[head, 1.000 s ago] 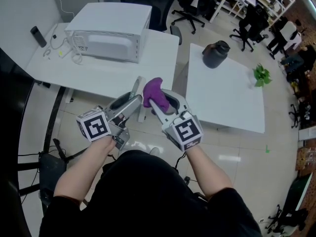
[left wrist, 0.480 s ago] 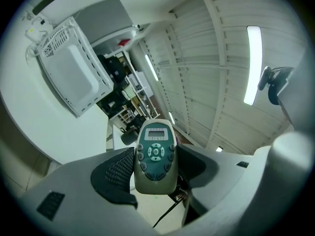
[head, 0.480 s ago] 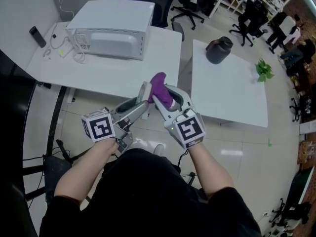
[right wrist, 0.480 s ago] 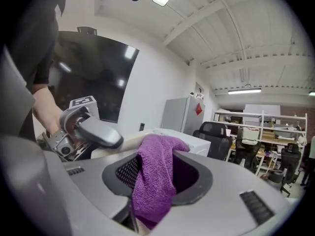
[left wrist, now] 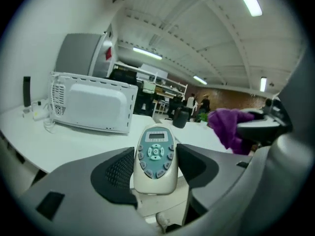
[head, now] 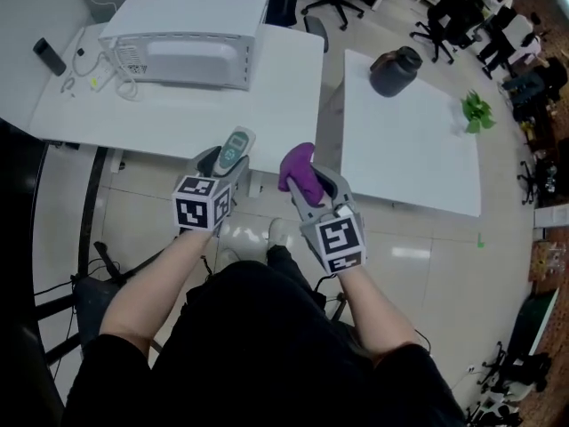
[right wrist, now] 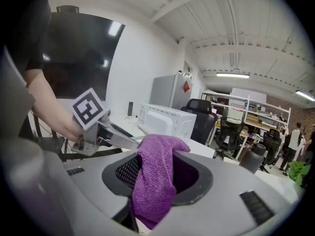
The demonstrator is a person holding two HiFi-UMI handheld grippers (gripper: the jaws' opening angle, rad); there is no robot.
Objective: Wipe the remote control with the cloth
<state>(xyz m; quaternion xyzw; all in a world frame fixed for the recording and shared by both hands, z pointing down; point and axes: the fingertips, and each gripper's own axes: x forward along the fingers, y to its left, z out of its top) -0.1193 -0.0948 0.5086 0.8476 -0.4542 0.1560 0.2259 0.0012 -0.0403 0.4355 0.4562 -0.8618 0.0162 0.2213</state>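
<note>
A: Purple cloth sat clenched in the right gripper, centre of the head view, bunched between its 2 jaws.
B: Remote control?
A: Pinched by its 2 long sides in the left gripper, just left of the cloth, apart from it.
B: Risk?
A: Hard rubbing would likely lever the smooth remote out of that side pinch, and it would drop to the floor. The loose fold might also tug free.

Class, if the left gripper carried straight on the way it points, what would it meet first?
Probably the white table, its top just beyond the remote control that the left gripper holds. The microwave stands further back and left. Depth is hard to judge.
</note>
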